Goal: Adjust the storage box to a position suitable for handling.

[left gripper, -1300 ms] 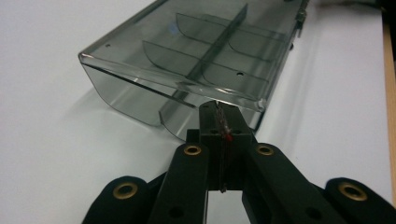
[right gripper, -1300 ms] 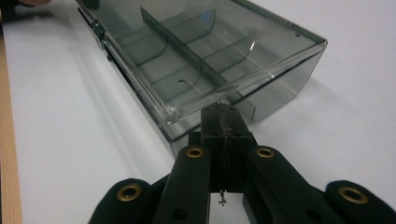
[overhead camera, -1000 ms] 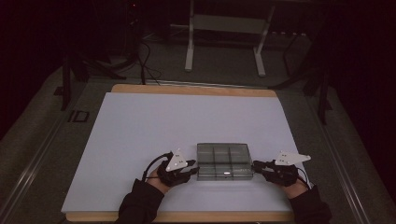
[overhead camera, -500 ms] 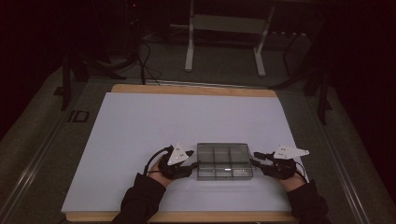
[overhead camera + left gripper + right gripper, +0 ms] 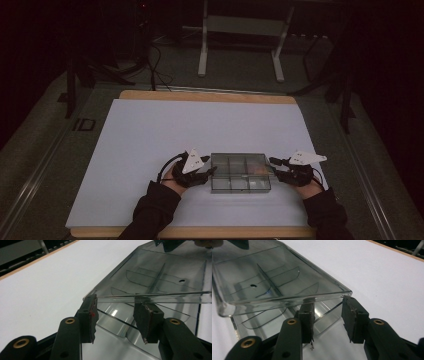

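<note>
A clear plastic compartment box (image 5: pixel 240 172) lies on the white table top (image 5: pixel 200 130), near its front edge. My left gripper (image 5: pixel 209 171) is at the box's left end and my right gripper (image 5: pixel 272 167) at its right end. In the left gripper view the see-through lid (image 5: pixel 155 270) is lifted off the base (image 5: pixel 117 345), its edge lying across the tips of my left gripper (image 5: pixel 117 302). In the right gripper view the lid (image 5: pixel 274 272) likewise sits over the tips of my right gripper (image 5: pixel 328 301), above the base (image 5: pixel 262 317). Both pairs of jaws have just been opening and stand apart, pressing on nothing.
The table's wooden rim (image 5: pixel 210 95) shows along the far edge. Beyond it on the dark floor are a metal stand (image 5: pixel 240 40) and cables (image 5: pixel 150 65). A person's dark sleeves (image 5: pixel 150 210) come in from the bottom.
Both hands have stayed at the box's two ends with only a slight shift. The box lies in the same place.
</note>
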The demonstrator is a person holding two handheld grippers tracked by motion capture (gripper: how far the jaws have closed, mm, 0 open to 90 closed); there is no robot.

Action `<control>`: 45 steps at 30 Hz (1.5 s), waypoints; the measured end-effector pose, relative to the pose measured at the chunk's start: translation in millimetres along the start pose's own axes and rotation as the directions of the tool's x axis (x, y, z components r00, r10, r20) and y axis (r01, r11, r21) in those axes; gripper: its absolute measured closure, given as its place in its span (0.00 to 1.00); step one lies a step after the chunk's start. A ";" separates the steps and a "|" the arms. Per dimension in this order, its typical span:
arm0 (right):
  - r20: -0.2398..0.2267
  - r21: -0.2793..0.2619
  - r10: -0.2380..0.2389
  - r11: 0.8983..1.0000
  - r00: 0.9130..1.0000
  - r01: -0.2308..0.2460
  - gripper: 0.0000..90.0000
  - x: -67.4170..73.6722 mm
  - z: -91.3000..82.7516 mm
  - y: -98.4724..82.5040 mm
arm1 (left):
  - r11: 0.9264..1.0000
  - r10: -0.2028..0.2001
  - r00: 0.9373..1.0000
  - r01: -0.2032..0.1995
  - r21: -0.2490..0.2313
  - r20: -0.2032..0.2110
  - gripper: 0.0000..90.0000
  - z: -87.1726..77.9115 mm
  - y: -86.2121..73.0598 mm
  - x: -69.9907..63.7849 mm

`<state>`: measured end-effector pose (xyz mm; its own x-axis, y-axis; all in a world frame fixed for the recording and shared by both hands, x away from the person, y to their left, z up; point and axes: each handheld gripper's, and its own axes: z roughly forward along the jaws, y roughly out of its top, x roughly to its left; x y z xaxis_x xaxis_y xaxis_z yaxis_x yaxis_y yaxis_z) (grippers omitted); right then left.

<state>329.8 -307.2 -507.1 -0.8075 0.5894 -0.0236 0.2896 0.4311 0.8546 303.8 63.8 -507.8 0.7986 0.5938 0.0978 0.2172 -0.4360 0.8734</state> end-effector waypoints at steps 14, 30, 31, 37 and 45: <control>0.013 0.005 -0.013 1.000 1.000 0.013 0.76 -4.7 4.2 5.0 | 1.000 0.001 1.000 -0.001 -0.018 -0.013 0.70 10.0 2.5 3.8; 0.038 -0.018 -0.002 1.000 0.999 0.003 0.82 -6.9 9.3 14.1 | 0.999 -0.010 0.999 0.008 -0.044 -0.049 0.80 11.9 10.9 10.9; 0.040 -0.019 -0.001 1.000 0.999 0.002 0.82 -6.9 9.6 15.0 | 0.999 -0.009 0.999 0.006 -0.043 -0.052 0.80 12.1 11.3 11.2; 0.051 -0.021 0.003 1.000 0.999 -0.002 0.83 -9.0 11.9 17.4 | 0.999 -0.021 0.998 0.018 -0.040 -0.064 0.83 14.4 12.0 13.7; 0.069 -0.028 0.023 0.999 0.997 -0.021 0.84 -11.0 14.8 19.7 | 0.998 -0.041 0.995 0.037 -0.045 -0.094 0.86 19.6 15.0 17.7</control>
<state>352.1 -295.1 -497.7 -0.7630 0.6452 -0.0396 0.2925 0.3993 0.8689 332.2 54.6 -502.4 0.7328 0.6722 0.1060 0.2213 -0.3828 0.8969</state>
